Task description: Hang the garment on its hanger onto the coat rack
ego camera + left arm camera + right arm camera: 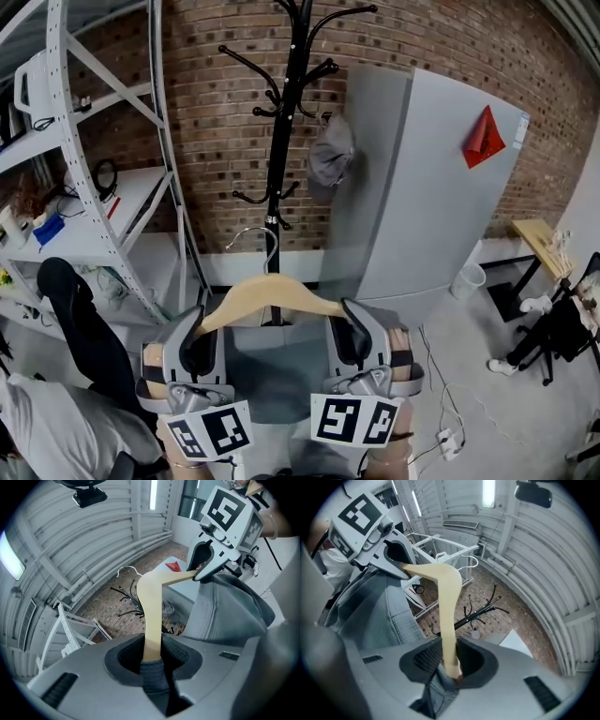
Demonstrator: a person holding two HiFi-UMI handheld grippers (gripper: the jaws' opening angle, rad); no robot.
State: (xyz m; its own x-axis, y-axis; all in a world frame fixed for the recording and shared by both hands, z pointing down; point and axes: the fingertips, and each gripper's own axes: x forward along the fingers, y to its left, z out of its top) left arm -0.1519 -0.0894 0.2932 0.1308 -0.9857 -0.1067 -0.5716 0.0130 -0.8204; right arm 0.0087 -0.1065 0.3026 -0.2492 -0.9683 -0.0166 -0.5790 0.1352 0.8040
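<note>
Behind the work area we record a brick wall (216, 112) across the full width. Against it, right of centre, stands a grey cabinet (441, 216). White shelving (66, 131) occupies the left. Between them, close to the wall, the black rack (284, 131) stands upright, with curved prongs at several heights.

The garment (272, 380), grey, hangs from the hanger (272, 292) low in the head view, in front of the rack's foot and between the two tools. The hanger is wooden and held roughly level, one arm to each side. Its metal hook (263, 242) points up and overlaps the rack's pole just beneath the lowest prongs. We see it resting on none of them, so the garment is carried, not hung.

The left gripper (194, 347) is clamped on the hanger's left arm. In its own view the pads (176, 653) press both sides of the wood, with grey fabric bunched beneath. The right gripper (361, 342) grips the right arm likewise. Its view shows the wood pinched between narrow-set pads (428, 658), with fabric trailing below.

Smaller items: a grey cap (330, 155) hangs on a right-hand prong of the rack, just beside the cabinet's edge. A red triangle (485, 139) is fixed high on the cabinet face.
</note>
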